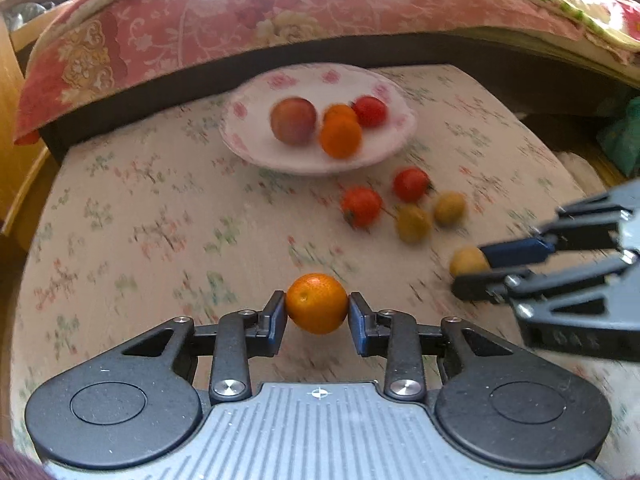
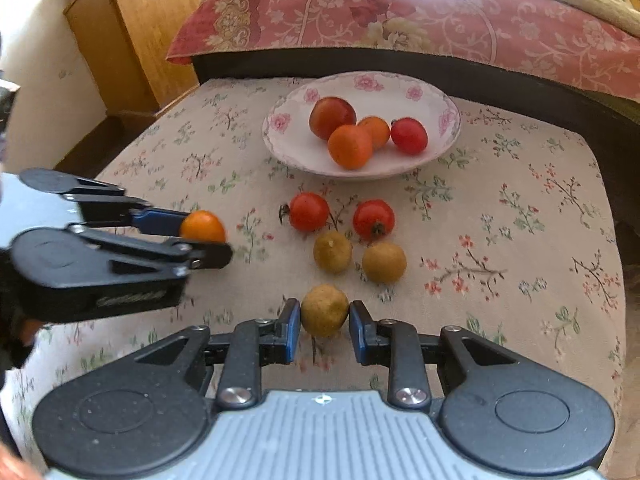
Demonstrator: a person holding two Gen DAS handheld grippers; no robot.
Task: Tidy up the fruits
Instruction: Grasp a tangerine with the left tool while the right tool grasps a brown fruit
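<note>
Nearest us in the left wrist view, our left gripper (image 1: 317,312) pinches a small orange (image 1: 317,303) between its blue pads, one pad on each flank. In the right wrist view our right gripper (image 2: 324,318) flanks a yellow-brown fruit (image 2: 324,310); both pads seem to touch its sides, so we judge it gripped, though we cannot tell whether it is clear of the floral cloth (image 2: 520,240).

Just beyond that fruit lie two more yellow-brown fruits (image 2: 332,251) (image 2: 384,262), then two red tomatoes (image 2: 309,211) (image 2: 374,219), all loose on the cloth. Farther out stands the flowered plate (image 2: 448,120), holding a reddish apple-like fruit (image 2: 332,117), two oranges (image 2: 350,147) (image 2: 375,131) and one red tomato (image 2: 409,135).

The step in hand, as we judge it, is carrying both fruits to the plate. We should keep the squeeze light, since round fruit can slip out. We bring each one low over a bare patch of the plate, the left side looking freest, and release it there rather than dropping it onto the pile, where it could roll off. We also keep our two grippers well apart on approach.
</note>
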